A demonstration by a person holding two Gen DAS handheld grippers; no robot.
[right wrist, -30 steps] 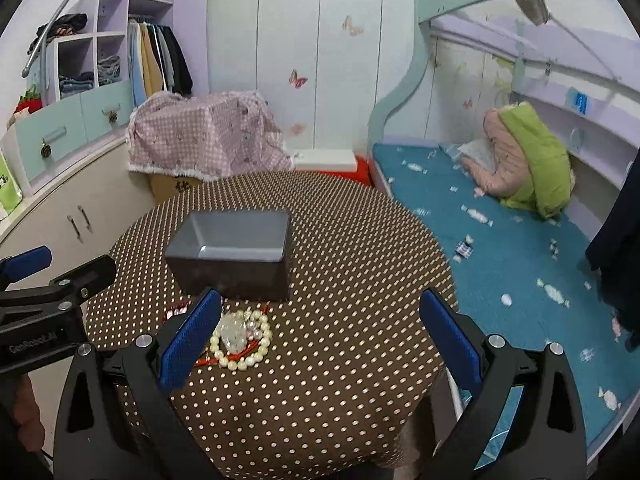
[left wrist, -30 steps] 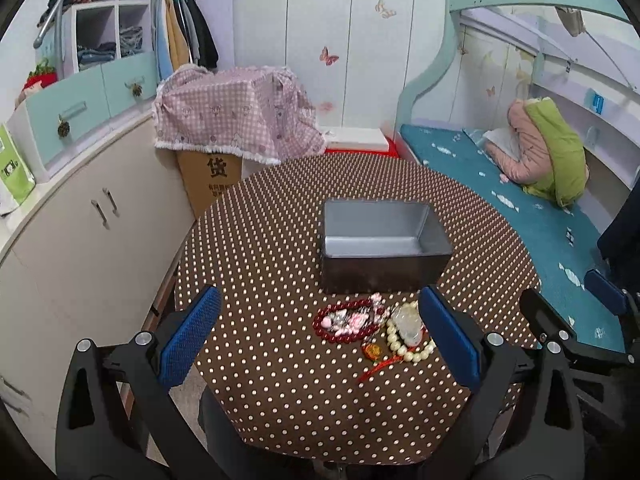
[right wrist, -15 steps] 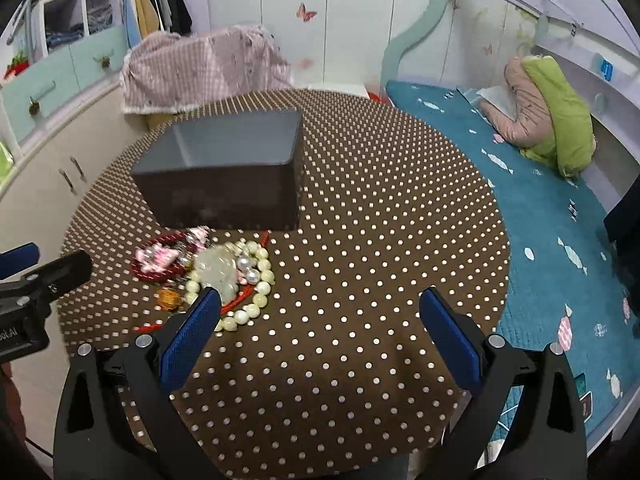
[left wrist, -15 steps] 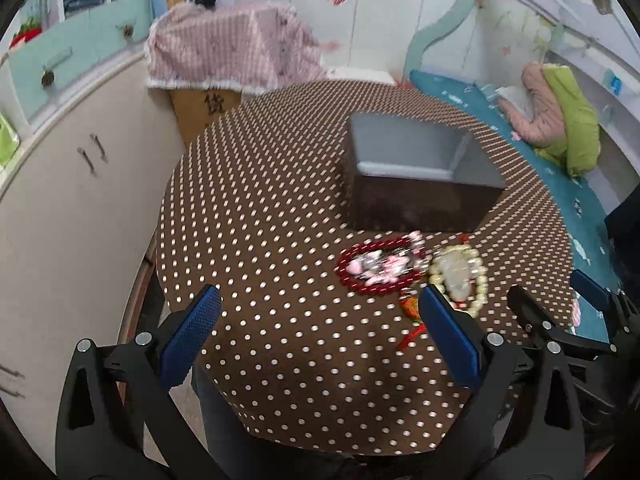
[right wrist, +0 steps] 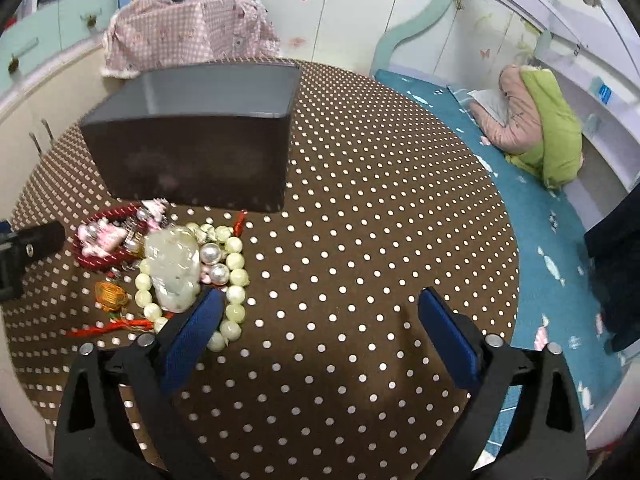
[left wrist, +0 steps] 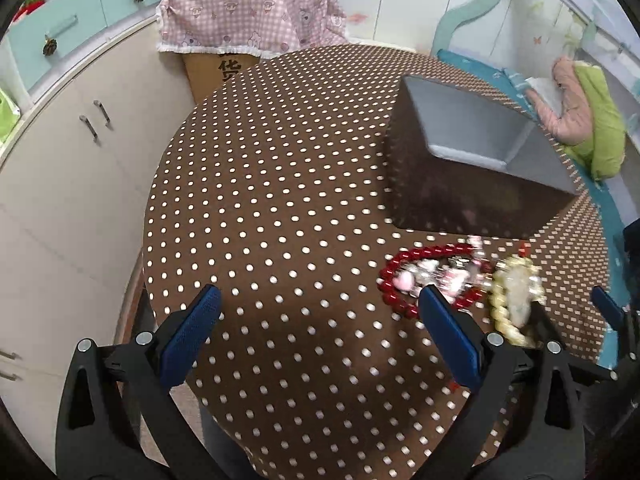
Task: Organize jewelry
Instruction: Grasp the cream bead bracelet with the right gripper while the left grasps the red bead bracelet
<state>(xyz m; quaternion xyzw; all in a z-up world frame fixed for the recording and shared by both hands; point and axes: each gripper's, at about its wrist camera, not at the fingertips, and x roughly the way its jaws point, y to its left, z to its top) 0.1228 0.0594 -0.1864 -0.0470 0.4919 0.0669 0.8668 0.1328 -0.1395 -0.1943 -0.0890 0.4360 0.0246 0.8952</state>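
Observation:
A pile of jewelry lies on the polka-dot table in front of a dark open box (left wrist: 472, 176) (right wrist: 192, 136). It holds a red bead bracelet (left wrist: 404, 280) (right wrist: 96, 256) with pink charms, a pale bead bracelet (right wrist: 234, 276) (left wrist: 500, 312) around a clear stone pendant (right wrist: 174, 268), and an amber charm (right wrist: 110, 296) on red cord. My left gripper (left wrist: 316, 336) is open and empty, low over the table left of the pile. My right gripper (right wrist: 320, 332) is open and empty, its left finger (right wrist: 192, 332) right beside the pale beads.
The round brown dotted table (left wrist: 260, 184) stands between cream cabinets (left wrist: 60, 168) on the left and a teal bed (right wrist: 520, 184) on the right. A pink-checked cloth covers a carton (left wrist: 248, 16) behind the table.
Both grippers have dropped lower and moved forward toward the table. The jewelry pile and the box now look much closer. Both stay open.

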